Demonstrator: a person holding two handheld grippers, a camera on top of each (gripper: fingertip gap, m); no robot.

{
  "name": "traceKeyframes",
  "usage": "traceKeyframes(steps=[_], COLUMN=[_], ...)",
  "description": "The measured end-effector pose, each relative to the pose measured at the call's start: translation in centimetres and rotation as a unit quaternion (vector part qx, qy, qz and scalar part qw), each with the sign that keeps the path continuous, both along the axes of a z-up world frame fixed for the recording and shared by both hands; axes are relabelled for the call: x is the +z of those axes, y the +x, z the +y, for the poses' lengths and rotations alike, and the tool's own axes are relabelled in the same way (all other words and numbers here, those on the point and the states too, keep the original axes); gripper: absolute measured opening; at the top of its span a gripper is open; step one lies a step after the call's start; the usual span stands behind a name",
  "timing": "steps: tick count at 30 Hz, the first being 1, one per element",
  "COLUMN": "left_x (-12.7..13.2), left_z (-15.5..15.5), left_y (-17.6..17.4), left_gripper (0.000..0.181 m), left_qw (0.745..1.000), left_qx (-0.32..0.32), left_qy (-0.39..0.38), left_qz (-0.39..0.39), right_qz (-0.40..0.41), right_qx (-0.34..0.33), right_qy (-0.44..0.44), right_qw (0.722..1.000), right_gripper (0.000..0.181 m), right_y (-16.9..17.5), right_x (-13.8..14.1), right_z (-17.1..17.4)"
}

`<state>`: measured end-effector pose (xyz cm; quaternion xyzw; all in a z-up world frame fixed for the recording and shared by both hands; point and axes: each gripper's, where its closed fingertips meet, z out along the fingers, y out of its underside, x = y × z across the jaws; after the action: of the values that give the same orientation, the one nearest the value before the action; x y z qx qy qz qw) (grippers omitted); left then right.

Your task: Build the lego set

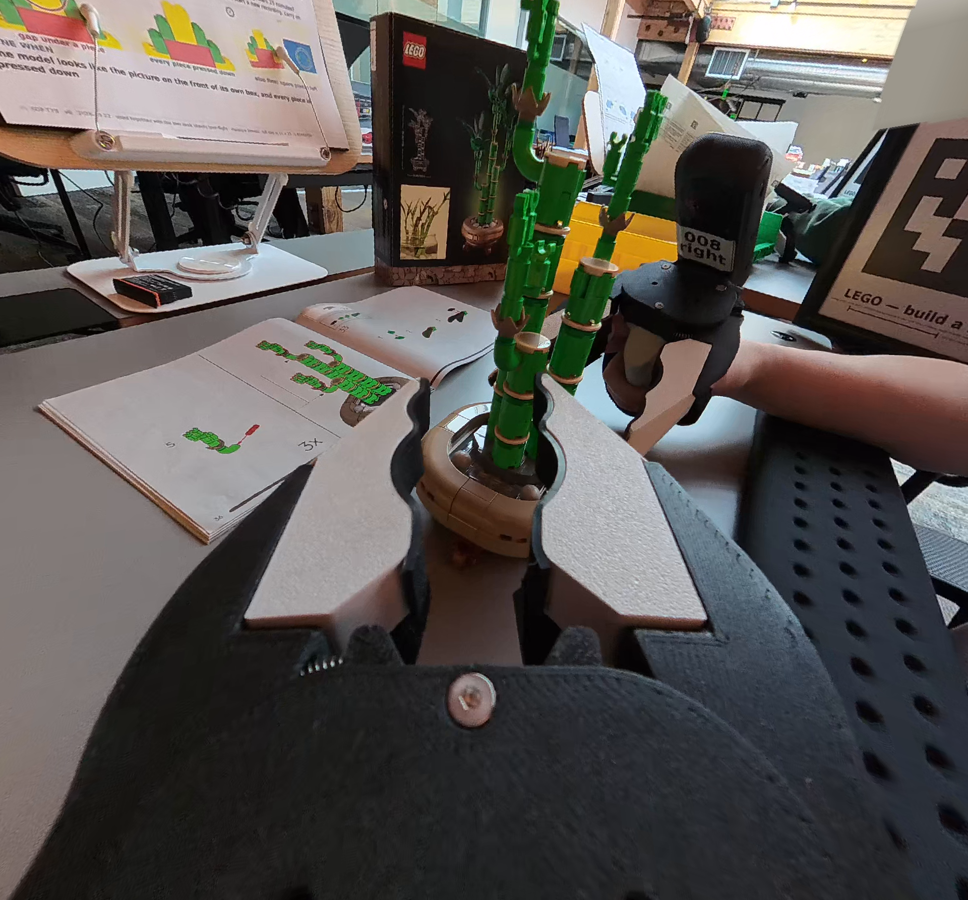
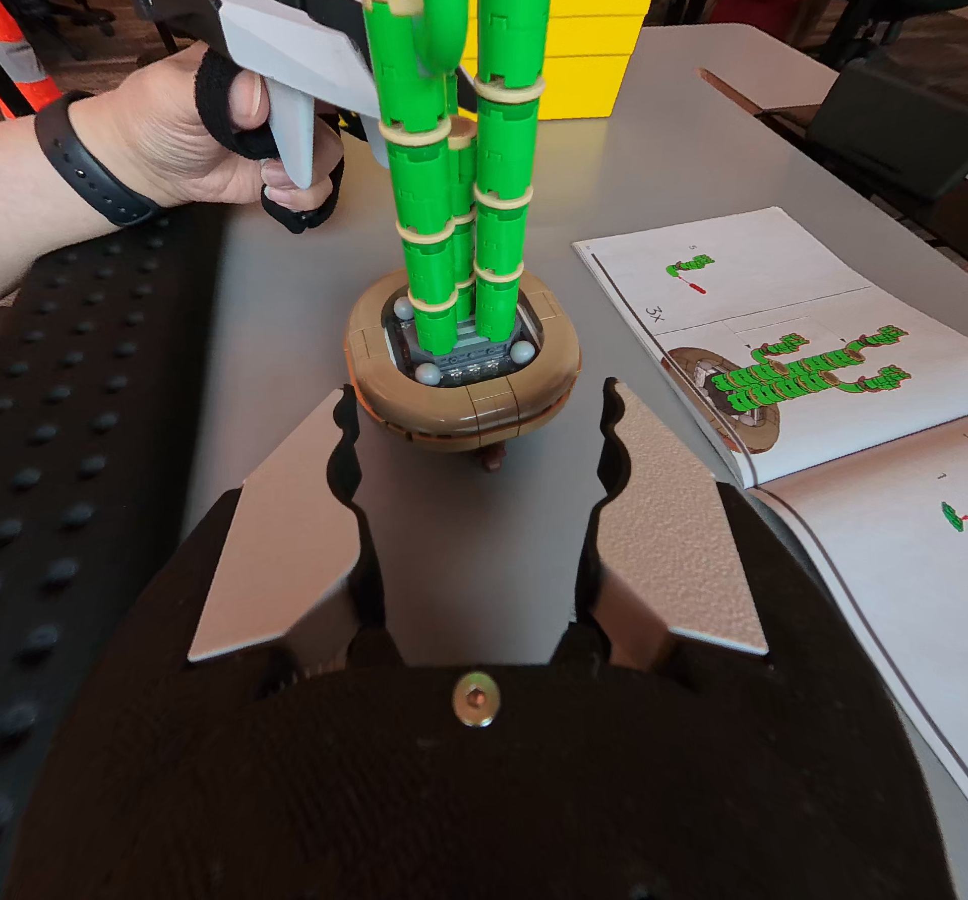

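Observation:
A Lego bamboo model stands on the grey table: green stalks (image 1: pixel 516 419) with tan rings rise from a round tan pot (image 1: pixel 471 503). My left gripper (image 1: pixel 482 393) is closed in around a short stalk, just below its tan cap and above the pot. The right wrist view shows one of the left gripper's fingers (image 2: pixel 293 36) reaching the stalks (image 2: pixel 424 194) from the left, held by a hand. My right gripper (image 2: pixel 476 387) is open and empty, with its fingertips just short of the pot (image 2: pixel 461 414). It also shows in the left wrist view (image 1: pixel 647 393), to the right of the model.
An open instruction booklet (image 1: pixel 235 414) (image 2: pixel 785 325) lies beside the model. A yellow bin (image 2: pixel 592 36) and the set's box (image 1: pixel 445 152) stand behind it. A sheet on a stand (image 1: pixel 157 36) is at the back left. A black perforated mat (image 1: pixel 838 534) (image 2: pixel 78 403) borders the near side. The tips of one gripper are about 10 centimeters away from the tips of the other. It is some 7 centimeters from my right tips to the round tan pot (image 1: pixel 471 503).

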<state>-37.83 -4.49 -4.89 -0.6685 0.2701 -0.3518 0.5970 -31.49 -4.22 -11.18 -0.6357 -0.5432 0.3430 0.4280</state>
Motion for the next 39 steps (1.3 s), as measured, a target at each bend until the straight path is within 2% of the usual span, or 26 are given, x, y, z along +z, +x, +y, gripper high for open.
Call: traceKeyframes(steps=[8, 18, 39], left_x=[0.7, 0.6, 0.5], left_z=[0.1, 0.0, 0.2], left_y=[-0.5, -0.4, -0.7], left_gripper=[0.036, 0.036, 0.035], left_qw=[1.000, 1.000, 1.000], left_qx=[0.001, -0.001, 0.004], left_qy=[0.001, 0.002, -0.001], left_qz=[-0.027, -0.022, -0.025], right_qz=[0.028, 0.034, 0.008], right_qx=[0.004, 0.006, 0.027], right_qy=[-0.018, -0.012, -0.014], right_qw=[0.999, 0.999, 1.000], right_gripper=[0.090, 0.087, 0.087], right_y=[0.6, 1.5, 1.1], right_x=[1.1, 1.8, 0.5], right_z=[0.4, 0.8, -0.1])
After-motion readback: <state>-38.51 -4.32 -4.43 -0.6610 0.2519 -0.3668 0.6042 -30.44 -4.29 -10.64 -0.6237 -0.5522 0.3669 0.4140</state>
